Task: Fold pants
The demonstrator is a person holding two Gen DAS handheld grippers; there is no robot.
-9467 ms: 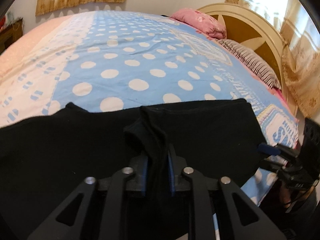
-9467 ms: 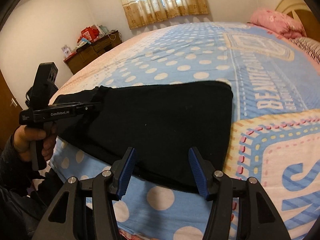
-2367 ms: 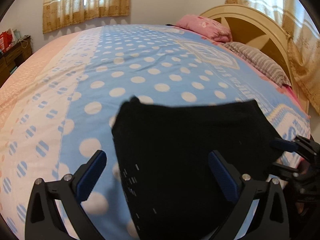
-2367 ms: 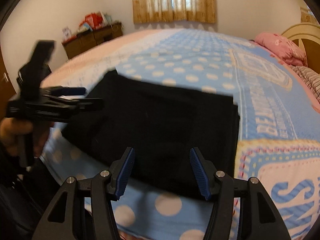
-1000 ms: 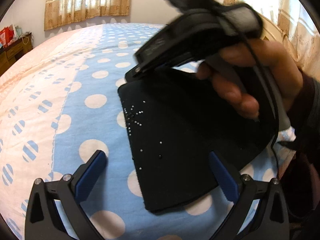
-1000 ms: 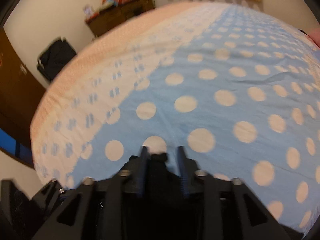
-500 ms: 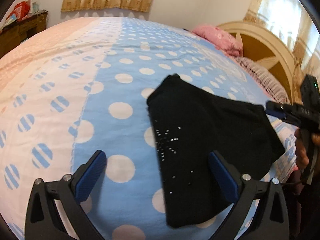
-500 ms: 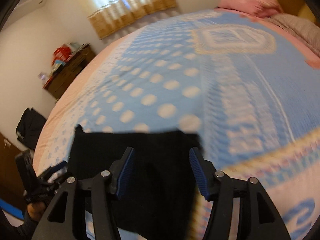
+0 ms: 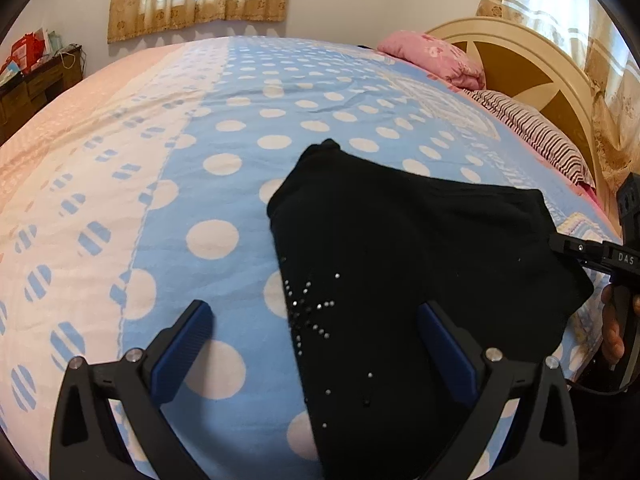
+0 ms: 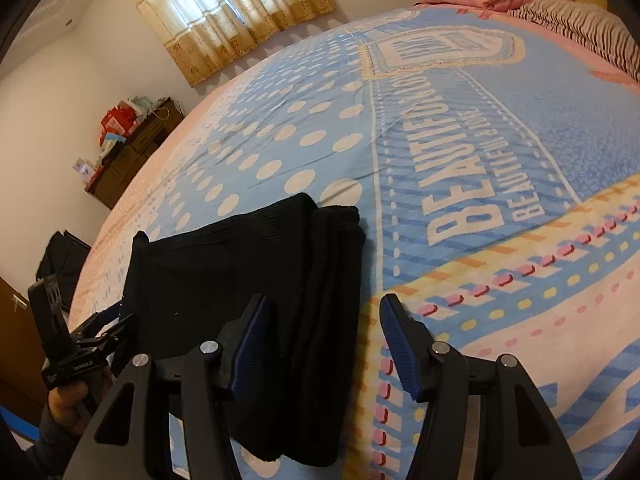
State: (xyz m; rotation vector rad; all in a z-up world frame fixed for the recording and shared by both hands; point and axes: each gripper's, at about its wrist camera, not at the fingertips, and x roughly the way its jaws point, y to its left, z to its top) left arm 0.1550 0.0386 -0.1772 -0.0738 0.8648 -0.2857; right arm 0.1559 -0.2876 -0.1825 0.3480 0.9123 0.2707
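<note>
1. Left gripper (image 9: pixel 316 344), black frame with ribbed blue pads (image 9: pixel 184 350), hangs spread wide and empty above the near edge of the bed (image 9: pixel 120 184).
2. Pants (image 9: pixel 404 272), black knit with a starburst of small silver studs, lie folded into a compact, roughly rectangular stack on the bed's near part, layered edges showing along the stack's right side in the right wrist view.
3. Right gripper (image 10: pixel 324 350), same black frame and blue pads, is parted and holds nothing, its left finger (image 10: pixel 248 344) over the stack, its right one over bare bedspread.
4. Bedspread is smooth printed cotton: pink at left, then blue with white dots, then block lettering.
5. Pink pillow (image 9: pixel 432 56) and striped pillow (image 9: pixel 536 132) rest against the curved cream headboard (image 9: pixel 516 52) at right.
</note>
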